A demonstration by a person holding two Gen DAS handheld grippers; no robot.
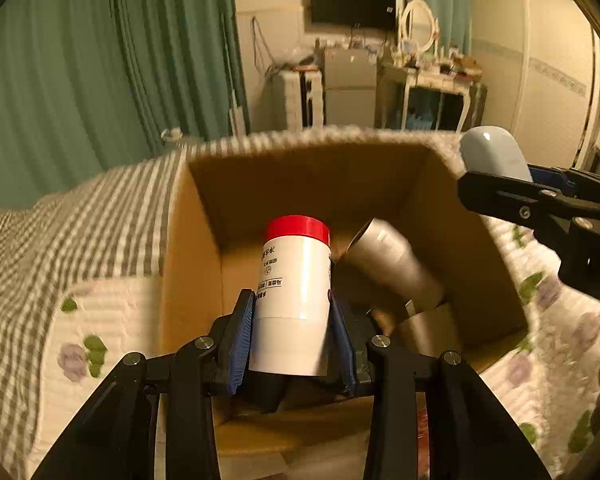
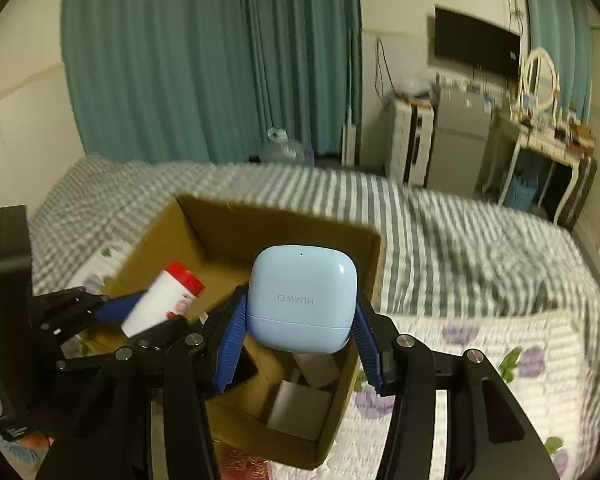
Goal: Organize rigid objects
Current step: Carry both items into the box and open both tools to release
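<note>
While both loads hang over the cardboard box (image 1: 480, 264), the white bottle (image 1: 294, 300) with the red cap sits clamped by its lower body in the left gripper (image 1: 294, 336), cap pointing away toward the far wall of the box. It looks like stiff, smooth plastic, probably light, so a grip across the round body low down, as here, should hold, though a glossy cylinder could slide lengthwise if tipped. The pale blue earbud case (image 2: 302, 300), marked HUAWEI, is pinched across its 2 flat sides by the right gripper (image 2: 300, 340), above the near right part of the box. It seems a small, hard, slick shell with rounded corners; holding it at the widest part suits it, and the hinged lid is best left alone. Inside the box lies a grey metal cylinder (image 1: 392, 266), tilted, just right of the bottle, along with some blurred smaller things. The box rests on a bed (image 2: 480, 240) with a striped and floral quilt.
</note>
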